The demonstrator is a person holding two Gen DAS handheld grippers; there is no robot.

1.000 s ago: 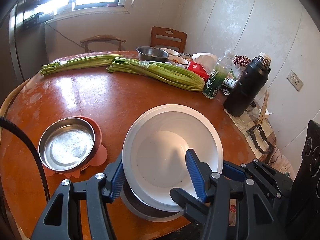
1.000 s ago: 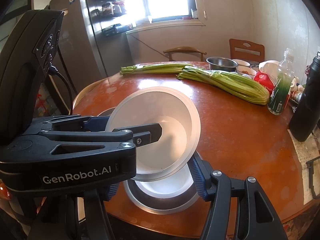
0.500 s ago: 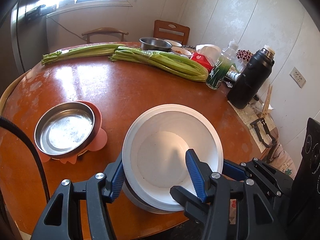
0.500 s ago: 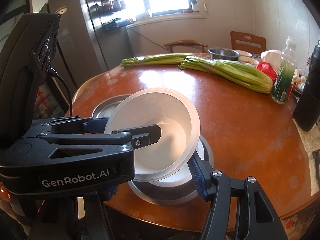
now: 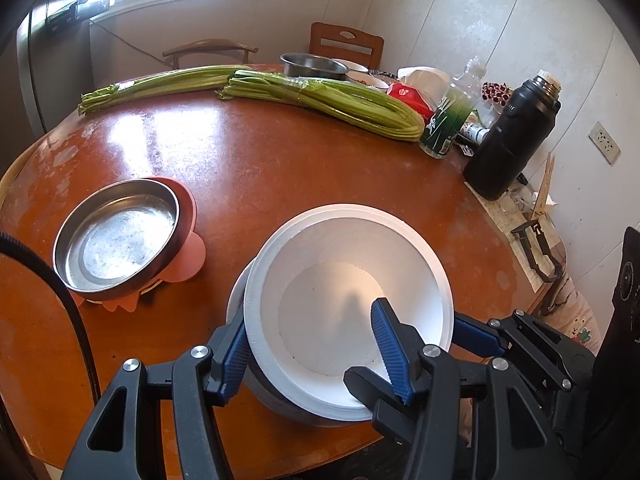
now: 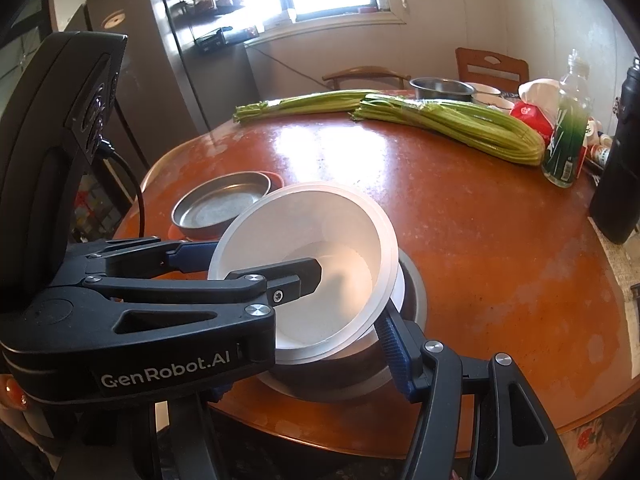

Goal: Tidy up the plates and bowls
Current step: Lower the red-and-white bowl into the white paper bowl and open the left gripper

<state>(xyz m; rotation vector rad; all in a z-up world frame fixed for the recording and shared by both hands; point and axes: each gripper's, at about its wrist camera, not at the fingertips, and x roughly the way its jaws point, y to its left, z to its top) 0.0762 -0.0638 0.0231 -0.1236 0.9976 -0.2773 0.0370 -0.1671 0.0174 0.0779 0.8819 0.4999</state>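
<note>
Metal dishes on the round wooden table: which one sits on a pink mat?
The shallow steel plate at the table's left; the far steel bowl sits behind the celery.

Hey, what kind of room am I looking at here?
Most likely a home kitchen or dining area: a round wooden table with celery bunches on it, wooden chairs around it, and a fridge by the window.

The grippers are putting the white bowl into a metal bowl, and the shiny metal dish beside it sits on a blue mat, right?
Almost. The shallow round metal dish sits on a pink mat, not a blue one; the left wrist view shows it clearly. The rest holds: the white plastic bowl is held tilted over the grey metal bowl at the near table edge.
</note>
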